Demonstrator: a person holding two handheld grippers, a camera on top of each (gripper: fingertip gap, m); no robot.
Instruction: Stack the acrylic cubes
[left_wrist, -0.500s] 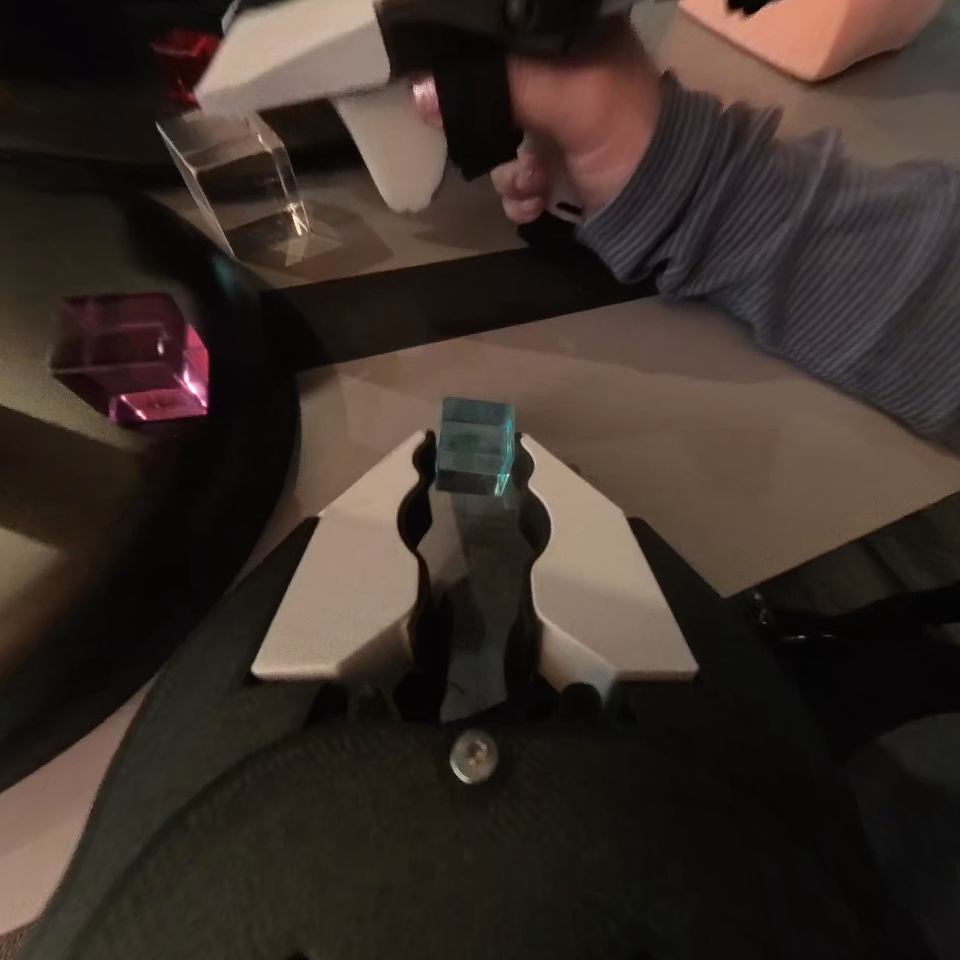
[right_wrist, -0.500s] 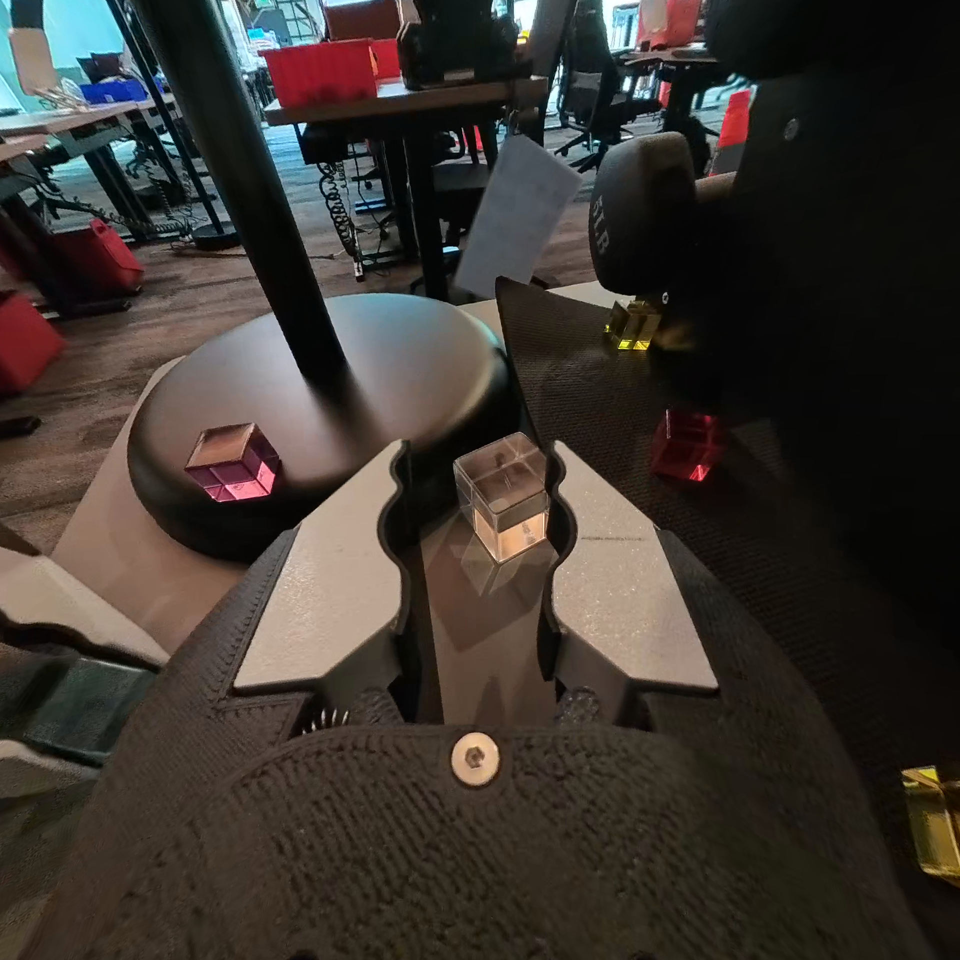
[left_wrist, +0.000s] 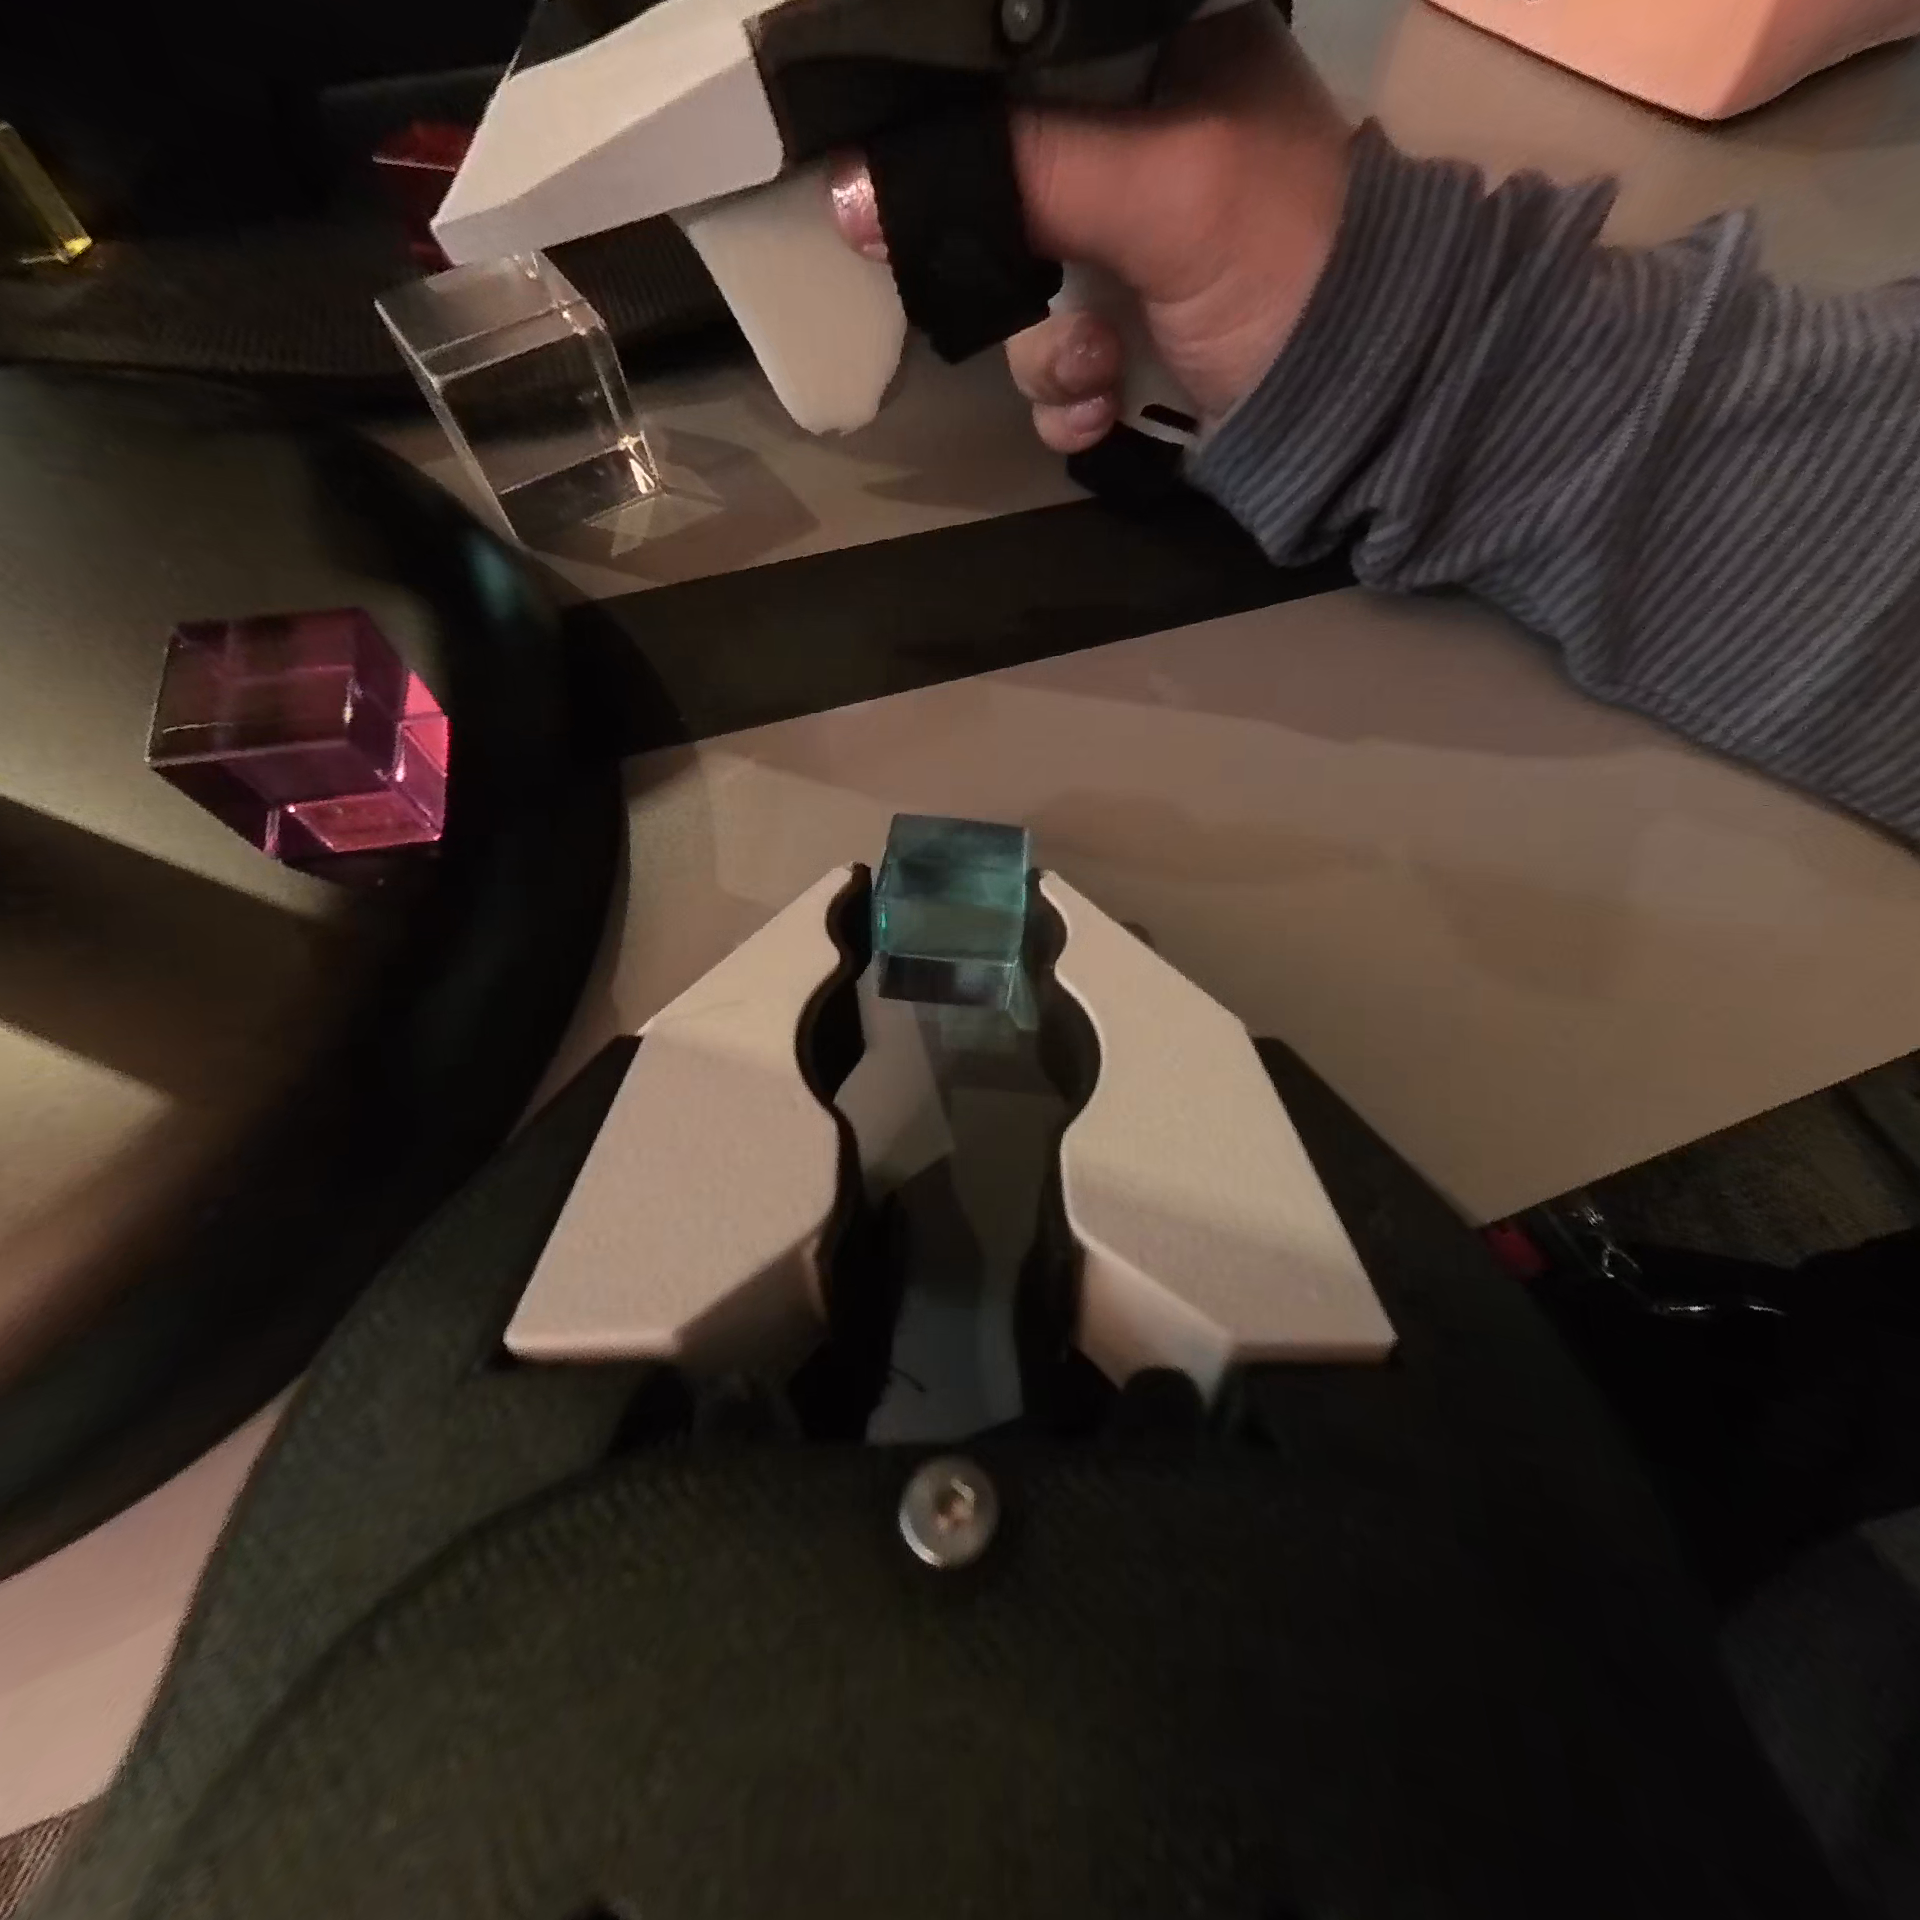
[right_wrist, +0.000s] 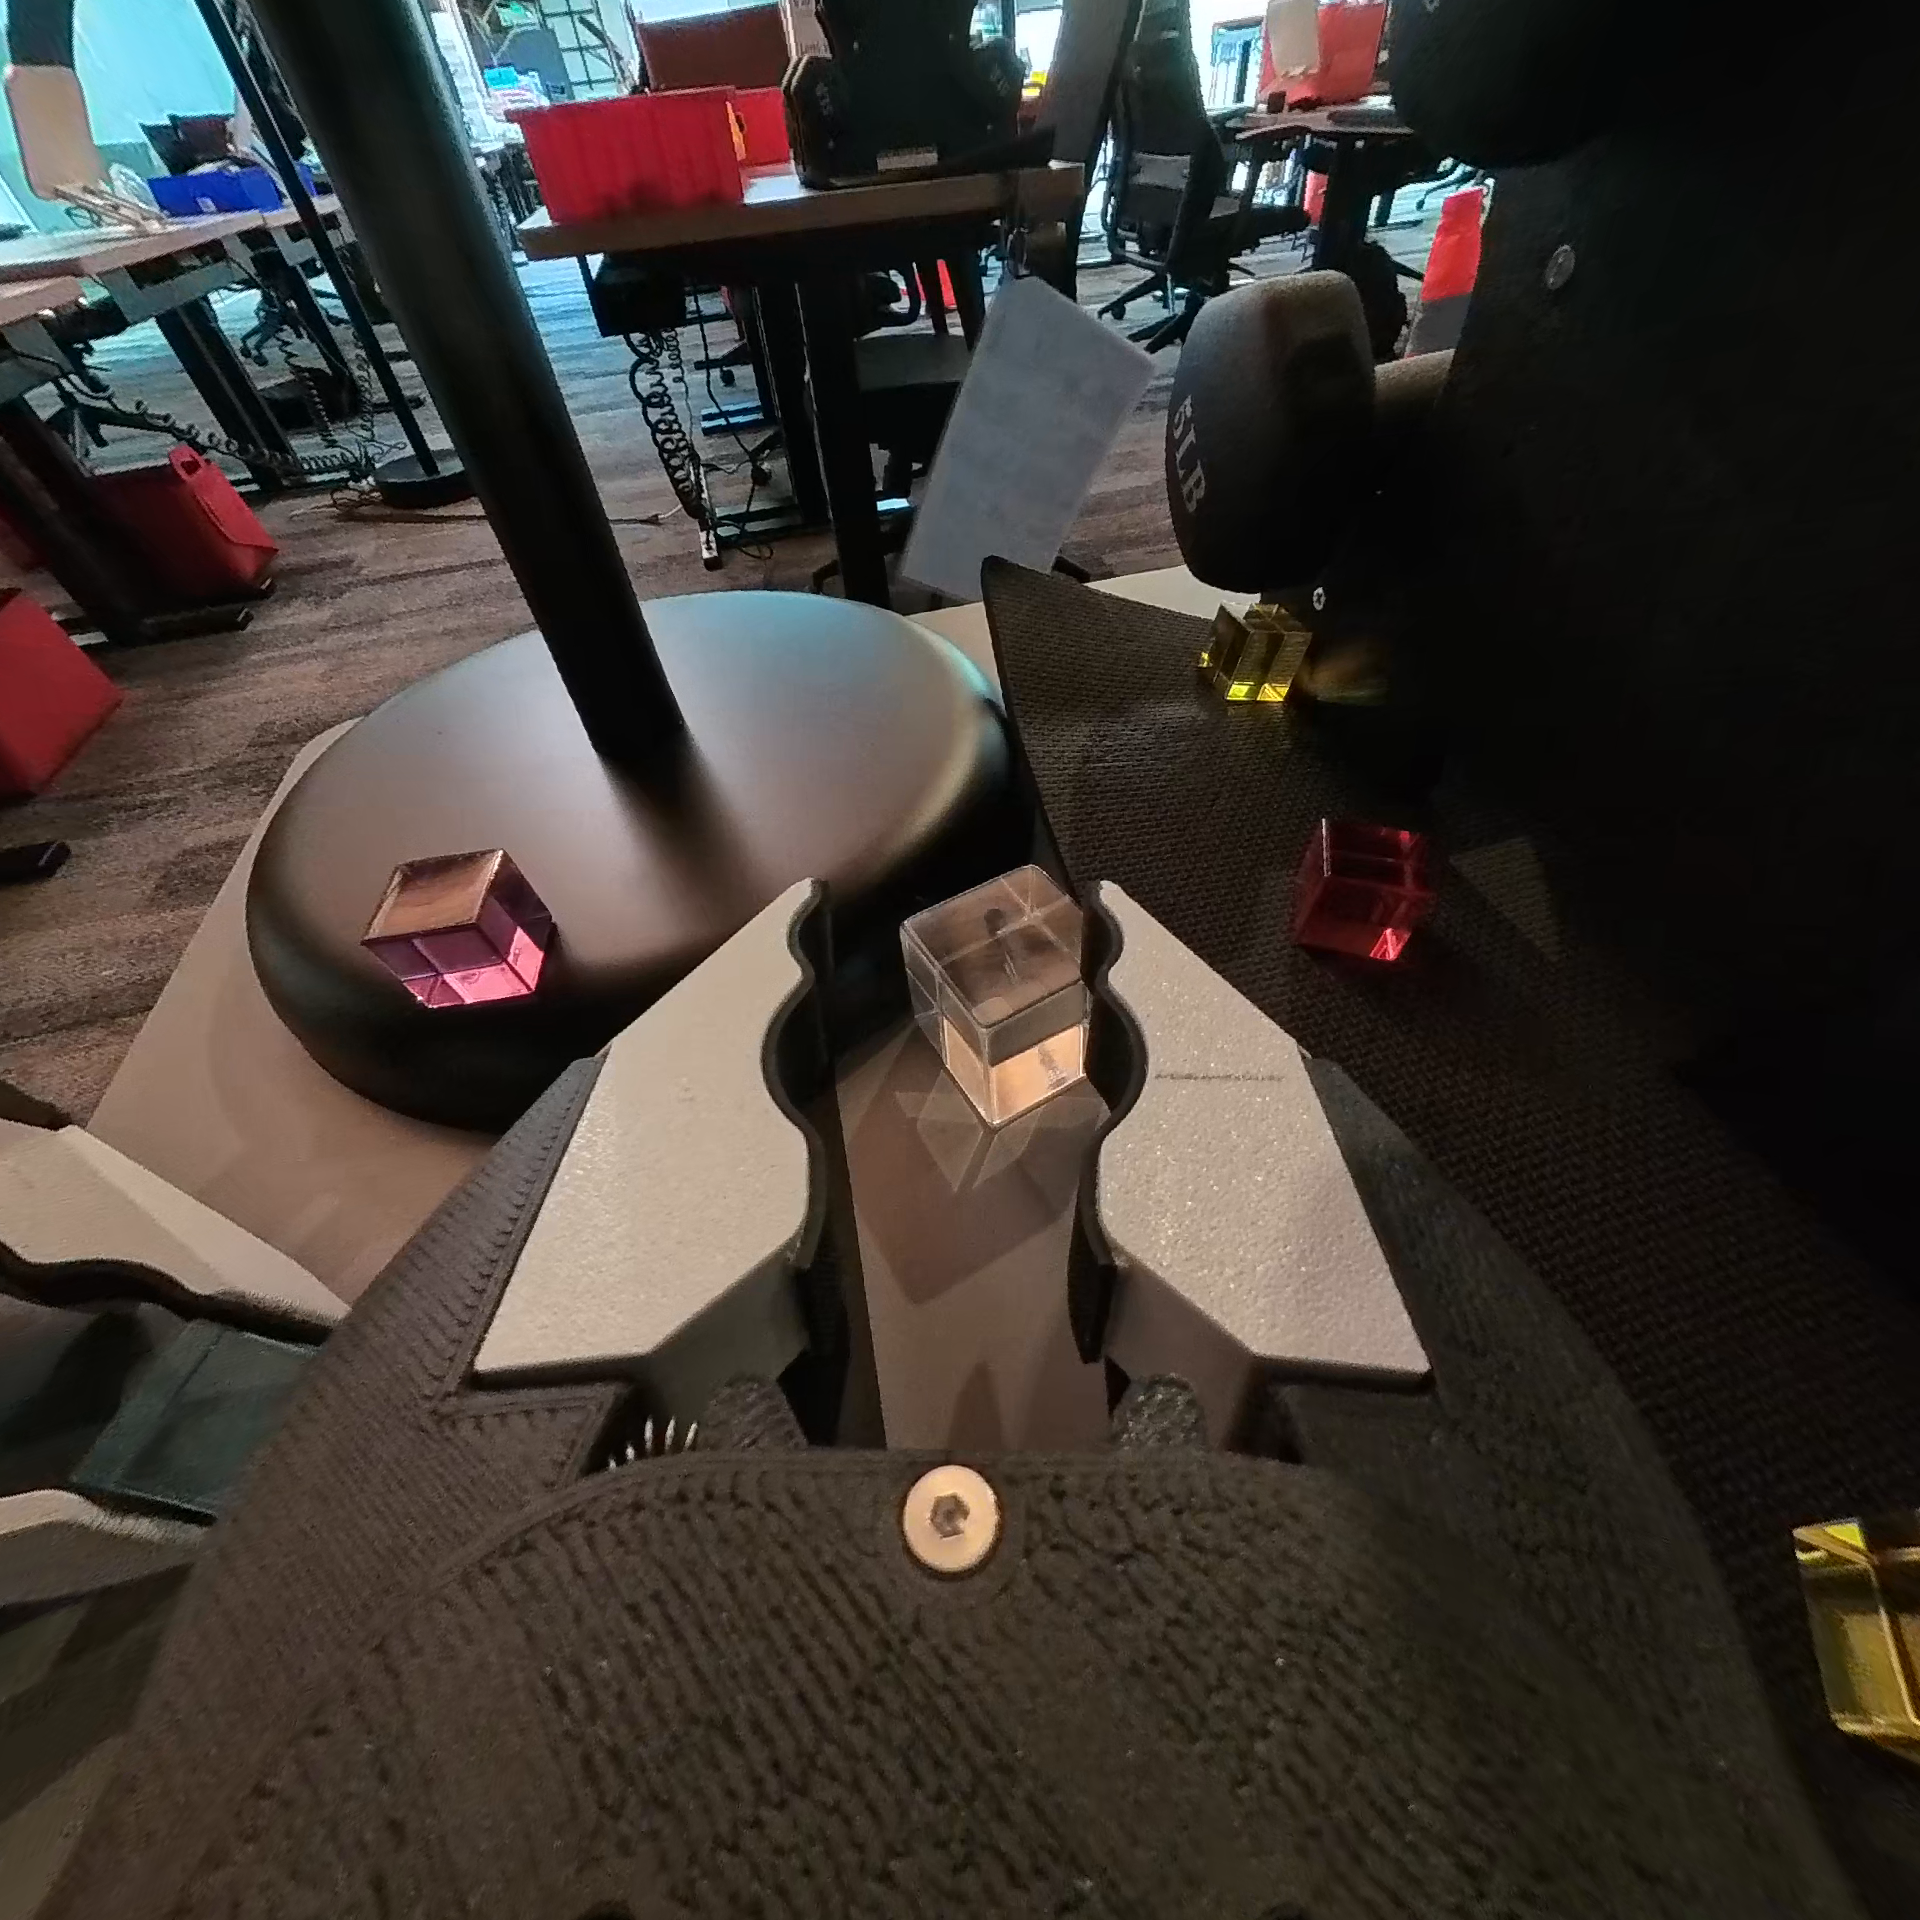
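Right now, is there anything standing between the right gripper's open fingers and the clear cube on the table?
Nothing visible does. The clear cube stands on the table between the right gripper's fingers, close against the right-hand one, with an empty gap to the left-hand finger. The round black base lies beyond it.

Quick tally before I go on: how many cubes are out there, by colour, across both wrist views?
Teal cube: 1
Clear cube: 1
Purple cube: 1
Red cube: 1
Yellow cubes: 2
Total: 6
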